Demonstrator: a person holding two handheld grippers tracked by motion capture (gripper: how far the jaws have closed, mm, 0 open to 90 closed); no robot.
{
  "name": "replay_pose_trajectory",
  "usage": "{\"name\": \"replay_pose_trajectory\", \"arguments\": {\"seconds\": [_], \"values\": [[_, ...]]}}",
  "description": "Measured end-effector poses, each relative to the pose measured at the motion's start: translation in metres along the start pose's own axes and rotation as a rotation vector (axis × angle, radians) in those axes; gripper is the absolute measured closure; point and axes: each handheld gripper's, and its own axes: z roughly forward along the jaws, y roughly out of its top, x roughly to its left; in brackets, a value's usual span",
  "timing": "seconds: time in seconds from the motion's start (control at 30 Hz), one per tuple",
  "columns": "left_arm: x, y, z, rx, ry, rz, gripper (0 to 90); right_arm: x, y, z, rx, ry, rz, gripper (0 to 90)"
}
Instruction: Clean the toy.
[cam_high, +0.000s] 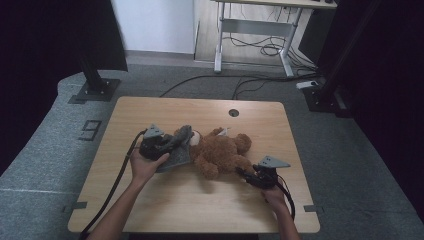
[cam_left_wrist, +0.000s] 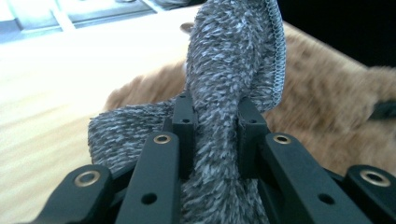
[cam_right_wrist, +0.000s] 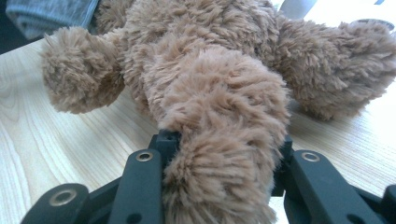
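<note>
My left gripper (cam_left_wrist: 212, 135) has its jaws pinching a bunched fold of grey fuzzy cloth (cam_left_wrist: 229, 70), which rises between them and drapes over the teddy bear's (cam_high: 220, 150) head. My right gripper (cam_right_wrist: 222, 154) is clamped on one of the bear's legs (cam_right_wrist: 224, 154), the brown fur bulging between the jaws. From the high view, the bear lies on its back near the middle of the worktop (cam_high: 150, 210), with my left gripper (cam_high: 156, 144) just to its left side and my right gripper (cam_high: 260, 176) toward the front right corner.
</note>
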Motion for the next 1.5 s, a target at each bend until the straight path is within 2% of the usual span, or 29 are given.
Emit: {"name": "replay_pose_trajectory", "arguments": {"seconds": [0.1,0.2,0.3,0.43,0.53,0.63,0.73,0.9,1.0,1.07,1.17,1.23,1.37,1.43,1.5], "values": [[-0.007,0.018,0.015,-0.004,-0.026,-0.002,74.3,-0.001,-0.001,0.000,-0.001,0.010,0.000,61.4],[-0.011,0.027,0.035,0.030,-0.012,0.009,74.3,-0.001,-0.001,0.000,-0.001,0.008,-0.003,61.1],[-0.005,0.026,0.048,0.040,-0.022,-0.031,74.4,0.000,-0.001,-0.001,-0.008,0.000,-0.010,60.0],[-0.001,0.022,0.050,0.078,-0.054,-0.036,75.4,-0.001,-0.001,0.000,-0.010,0.003,-0.007,56.3],[-0.002,0.016,0.048,0.084,-0.065,-0.037,76.2,0.001,0.000,-0.001,-0.013,-0.012,-0.010,49.1],[-0.002,0.010,0.048,0.077,-0.082,-0.041,76.6,0.003,0.005,-0.005,-0.039,-0.027,0.012,40.4],[-0.002,0.006,0.047,0.070,-0.083,-0.040,76.8,0.006,0.018,-0.012,-0.068,-0.024,0.027,32.7],[-0.002,0.004,0.045,0.064,-0.089,-0.042,76.8,0.004,0.045,-0.015,-0.114,-0.011,0.055,30.3],[-0.003,0.002,0.045,0.060,-0.089,-0.044,76.8,0.002,0.062,-0.003,-0.065,-0.025,0.070,29.4],[-0.003,0.001,0.044,0.059,-0.091,-0.045,76.8,0.002,0.068,0.011,-0.009,-0.020,0.079,27.5],[-0.004,-0.001,0.042,0.059,-0.091,-0.042,76.8,0.005,0.070,0.034,0.070,-0.020,0.063,25.6],[-0.004,-0.003,0.041,0.058,-0.094,-0.042,76.8,0.008,0.067,0.047,0.114,-0.041,0.045,25.4],[-0.004,-0.007,0.040,0.053,-0.105,-0.045,76.9,0.010,0.054,0.056,0.134,-0.014,0.076,27.4],[-0.006,-0.009,0.039,0.052,-0.110,-0.046,76.9,0.010,0.048,0.055,0.128,-0.007,0.101,33.8],[-0.007,-0.010,0.037,0.053,-0.113,-0.044,76.9,0.012,0.043,0.055,0.126,-0.007,0.088,39.0]]}}
